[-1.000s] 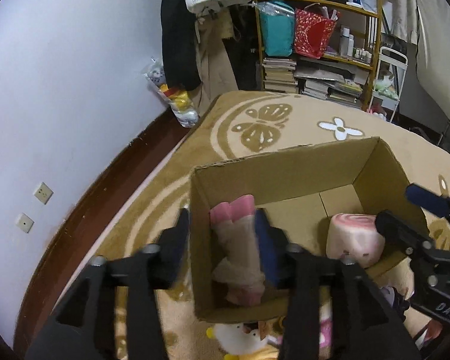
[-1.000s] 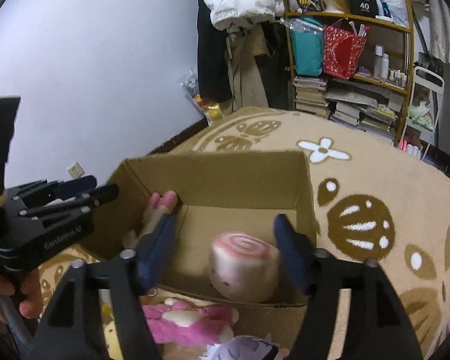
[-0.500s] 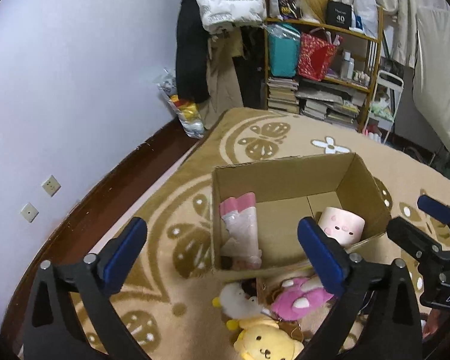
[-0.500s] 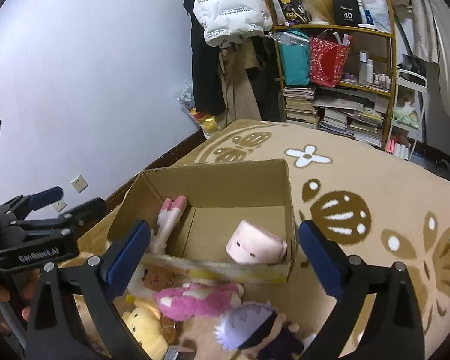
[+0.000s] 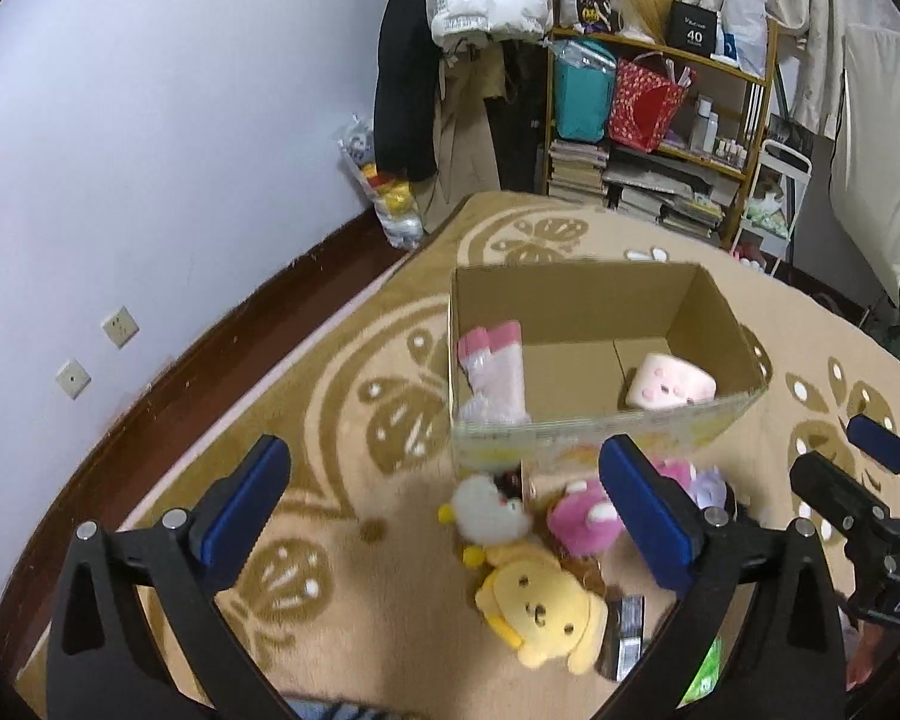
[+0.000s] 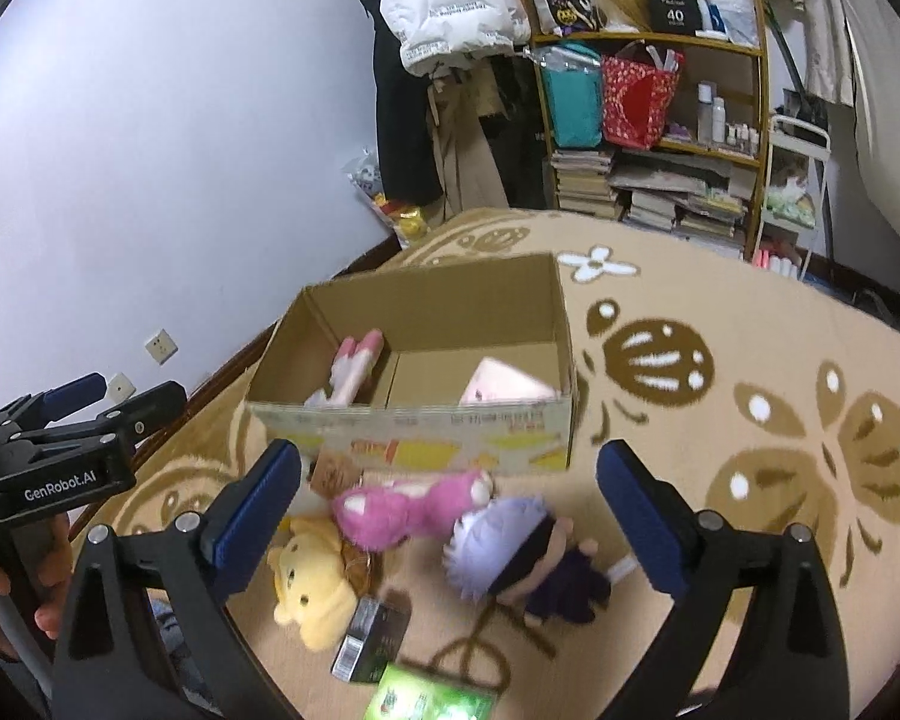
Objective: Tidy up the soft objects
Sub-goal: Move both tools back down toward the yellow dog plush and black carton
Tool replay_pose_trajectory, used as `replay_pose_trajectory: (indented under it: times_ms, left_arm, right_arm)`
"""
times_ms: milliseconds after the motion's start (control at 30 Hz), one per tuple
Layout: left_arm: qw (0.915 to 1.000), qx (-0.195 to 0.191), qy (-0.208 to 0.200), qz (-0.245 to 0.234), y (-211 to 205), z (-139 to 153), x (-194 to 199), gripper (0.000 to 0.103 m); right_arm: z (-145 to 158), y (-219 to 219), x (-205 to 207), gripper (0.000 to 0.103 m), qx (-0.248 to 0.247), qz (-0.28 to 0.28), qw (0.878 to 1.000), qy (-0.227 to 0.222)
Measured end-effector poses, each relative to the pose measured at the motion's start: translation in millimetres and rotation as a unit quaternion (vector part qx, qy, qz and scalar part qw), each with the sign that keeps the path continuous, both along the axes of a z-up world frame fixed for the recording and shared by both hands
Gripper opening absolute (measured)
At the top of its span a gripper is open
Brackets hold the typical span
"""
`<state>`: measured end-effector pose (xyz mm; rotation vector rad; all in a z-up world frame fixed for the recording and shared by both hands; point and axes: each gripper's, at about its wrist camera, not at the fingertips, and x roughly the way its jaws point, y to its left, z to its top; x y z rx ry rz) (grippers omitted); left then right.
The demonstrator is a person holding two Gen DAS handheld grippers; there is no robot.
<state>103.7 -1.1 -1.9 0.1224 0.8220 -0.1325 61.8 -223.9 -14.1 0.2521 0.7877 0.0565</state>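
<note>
- Cardboard box [image 5: 588, 300] on the rug, further off than 1 s ago; both grippers have pulled up & back, so the whole box plus the toy pile in front shows now.
- Pink-legged plush [image 5: 495, 369] lies at the box's left end, let go; 1 s ago it sat between the left jaws.
- Pink roll plush [image 5: 669, 387] at the right end has tipped onto its side, face outward.
- Left gripper [image 5: 450, 516]: jaws wide apart, holding nothing. Right gripper [image 6: 450, 510]: same, wide apart, nothing held.
- Just before the box's front wall: yellow bear [image 5: 540, 615], white plush [image 5: 489, 510], pink plush [image 6: 402, 507], lilac-haired doll [image 6: 516, 555], all fuzzy, bunched & touching.
- Dark small carton [image 6: 372, 639] & green packet [image 6: 432, 699] nearest cam.
- Rug [image 6: 750, 372]: beige pile, brown butterfly pattern.
</note>
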Motion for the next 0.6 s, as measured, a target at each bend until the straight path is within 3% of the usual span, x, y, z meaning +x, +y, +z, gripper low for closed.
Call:
replay_pose_trajectory:
  times_ms: [600]
  left_arm:
    - [0.9945,-0.001,0.105,0.005,-2,-53,-1,0.102]
  right_arm:
    - [-44,27,-22,0.103,0.010,0.035,0.997,0.061]
